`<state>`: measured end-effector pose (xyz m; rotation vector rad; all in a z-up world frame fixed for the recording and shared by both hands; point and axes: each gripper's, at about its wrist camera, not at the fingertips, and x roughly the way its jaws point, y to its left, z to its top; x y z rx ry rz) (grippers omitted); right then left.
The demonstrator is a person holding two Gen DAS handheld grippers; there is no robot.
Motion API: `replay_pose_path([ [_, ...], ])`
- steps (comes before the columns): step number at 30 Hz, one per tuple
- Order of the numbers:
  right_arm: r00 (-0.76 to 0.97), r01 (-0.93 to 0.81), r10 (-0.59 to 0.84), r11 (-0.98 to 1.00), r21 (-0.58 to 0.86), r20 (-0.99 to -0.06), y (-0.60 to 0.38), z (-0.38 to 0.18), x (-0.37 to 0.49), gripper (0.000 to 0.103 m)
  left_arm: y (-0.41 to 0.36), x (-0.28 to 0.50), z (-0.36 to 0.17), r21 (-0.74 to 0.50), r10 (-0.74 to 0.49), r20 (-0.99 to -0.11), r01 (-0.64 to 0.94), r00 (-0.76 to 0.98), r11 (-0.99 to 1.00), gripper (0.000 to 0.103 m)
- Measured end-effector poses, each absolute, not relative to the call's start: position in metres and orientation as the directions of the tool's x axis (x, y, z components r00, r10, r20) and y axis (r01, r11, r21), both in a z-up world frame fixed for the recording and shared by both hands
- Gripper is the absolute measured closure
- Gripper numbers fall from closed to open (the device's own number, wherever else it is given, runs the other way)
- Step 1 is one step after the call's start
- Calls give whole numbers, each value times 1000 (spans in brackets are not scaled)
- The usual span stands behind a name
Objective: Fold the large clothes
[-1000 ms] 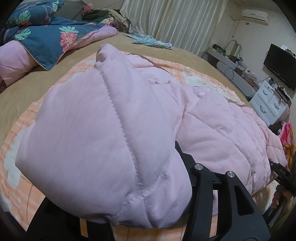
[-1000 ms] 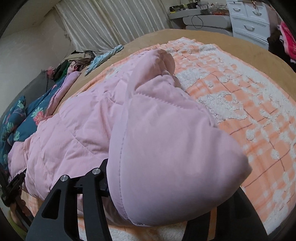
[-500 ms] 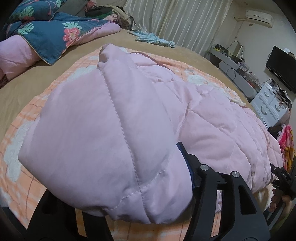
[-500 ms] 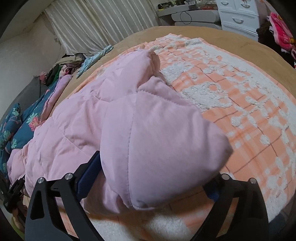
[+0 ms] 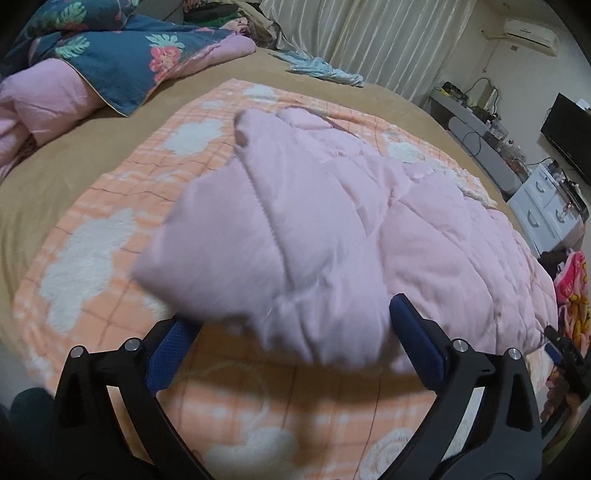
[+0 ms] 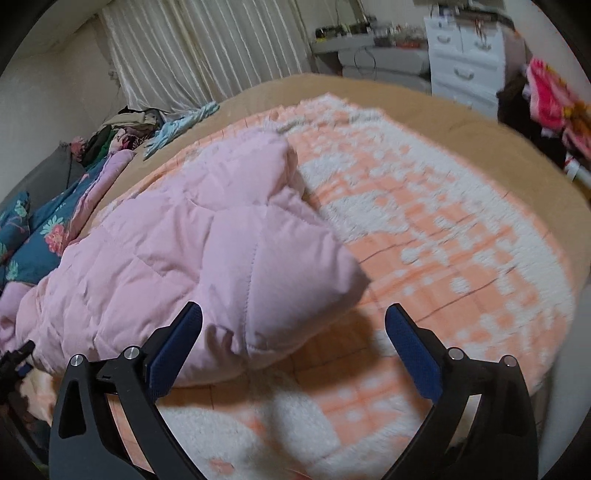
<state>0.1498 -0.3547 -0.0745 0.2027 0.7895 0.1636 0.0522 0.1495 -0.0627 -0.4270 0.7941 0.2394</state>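
- The large pale-pink quilted padded coat lay spread across the orange-and-white checked fleecy blanket on the tan-covered bed.
- In the left wrist view, a folded, puffy end of the coat bulged toward the camera, its stitched seam running up the middle.
- The left gripper was opening, its blue-padded fingers spread wide; the coat's near edge sat between them, and no pad pressed on it.
- The right gripper had its blue-padded fingers set wide apart; the coat's corner lay just beside the left-hand finger, with the blanket bare under the rest of the gap.
- Whether the coat brushed either gripper's pad could not be told because of motion blur.
- A dark-blue floral quilt with pink lining lay bunched at the head of the bed, well apart from the coat.
- A light-blue garment lay on the bed's far side near the pale pleated curtains.
- A white drawer unit stood beyond the bed.
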Motion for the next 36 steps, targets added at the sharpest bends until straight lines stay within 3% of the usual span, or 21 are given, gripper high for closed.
replay_pose_path([
  [6, 761, -125, 208, 977, 175, -615, -345, -37, 116, 4, 137, 27, -33, -217, 118, -704, -371, 701, 903, 9],
  [19, 816, -295, 286, 953, 63, -502, -297, 17, 59, 4, 101, -3, 18, -203, 127, -601, -304, 789, 931, 9],
  [36, 791, -376, 319, 927, -4, -522, -246, 1, 7, 4, 28, -11, 0, -140, 29, -603, -141, 797, 980, 9],
])
